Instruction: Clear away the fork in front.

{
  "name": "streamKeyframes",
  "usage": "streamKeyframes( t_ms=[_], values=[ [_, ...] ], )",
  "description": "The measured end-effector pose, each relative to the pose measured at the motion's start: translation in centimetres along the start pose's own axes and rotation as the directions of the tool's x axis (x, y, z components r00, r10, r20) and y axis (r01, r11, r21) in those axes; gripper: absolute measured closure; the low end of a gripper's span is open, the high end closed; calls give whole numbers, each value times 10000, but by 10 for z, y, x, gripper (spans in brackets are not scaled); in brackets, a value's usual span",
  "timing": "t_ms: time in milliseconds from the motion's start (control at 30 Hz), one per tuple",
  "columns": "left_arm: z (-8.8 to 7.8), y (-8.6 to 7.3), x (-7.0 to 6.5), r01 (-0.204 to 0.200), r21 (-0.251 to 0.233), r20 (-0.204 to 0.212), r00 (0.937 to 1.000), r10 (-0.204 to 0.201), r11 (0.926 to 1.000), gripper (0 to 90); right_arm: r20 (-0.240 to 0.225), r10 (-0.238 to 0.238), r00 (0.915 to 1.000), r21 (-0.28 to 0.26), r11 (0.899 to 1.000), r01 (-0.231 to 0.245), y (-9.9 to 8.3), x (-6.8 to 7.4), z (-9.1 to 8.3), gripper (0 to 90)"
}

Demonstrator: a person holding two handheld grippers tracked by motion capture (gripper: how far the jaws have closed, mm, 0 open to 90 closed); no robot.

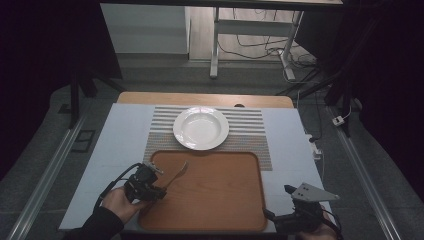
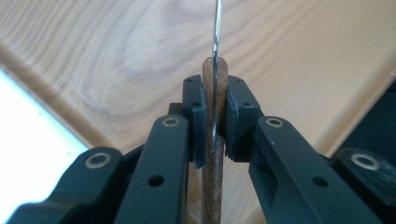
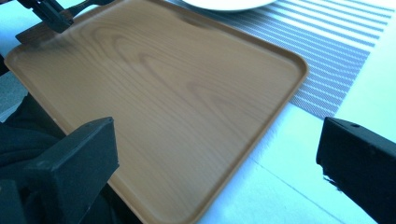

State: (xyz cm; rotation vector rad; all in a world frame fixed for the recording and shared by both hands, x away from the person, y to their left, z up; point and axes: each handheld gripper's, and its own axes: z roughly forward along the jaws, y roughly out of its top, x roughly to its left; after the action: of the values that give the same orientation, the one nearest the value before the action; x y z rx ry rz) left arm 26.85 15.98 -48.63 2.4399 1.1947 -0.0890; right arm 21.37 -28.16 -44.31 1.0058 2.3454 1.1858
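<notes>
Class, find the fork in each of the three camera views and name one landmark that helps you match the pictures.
High view: the fork lies over the left part of the wooden tray, its handle in the left gripper.
Left gripper view: the fork stands at centre, its wooden handle clamped between the jaws.
Right gripper view: the fork is at the top left edge, held by the far gripper.
Shared landmark: the wooden tray.

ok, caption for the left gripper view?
Left gripper shut on a fork's wooden handle, above the wooden tray.
</notes>
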Motion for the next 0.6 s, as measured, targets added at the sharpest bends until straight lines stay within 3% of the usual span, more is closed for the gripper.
streamKeyframes(
  t_ms=[133, 367, 467, 600],
  values=[
    [11, 3, 4, 461, 404, -161, 9988, -455, 9981, 800, 120, -35, 9999, 253, 9997, 32, -2, -2, 2, 0],
    [22, 6, 2, 522, 646, -905, 9948, -462, 9965, 790, 74, -134, 9999, 503, 9986, 130, -3, -2, 5, 0],
    [22, 6, 3, 510, 557, -893, 9949, -459, 9971, 775, 57, 20, 10000, 501, 9987, -23, -4, -3, 4, 0],
    [19, 6, 9, 604, 295, -494, 9970, -589, 9977, 697, 38, 140, 9999, 548, 9984, -142, -4, -5, 4, 0]
  ],
)
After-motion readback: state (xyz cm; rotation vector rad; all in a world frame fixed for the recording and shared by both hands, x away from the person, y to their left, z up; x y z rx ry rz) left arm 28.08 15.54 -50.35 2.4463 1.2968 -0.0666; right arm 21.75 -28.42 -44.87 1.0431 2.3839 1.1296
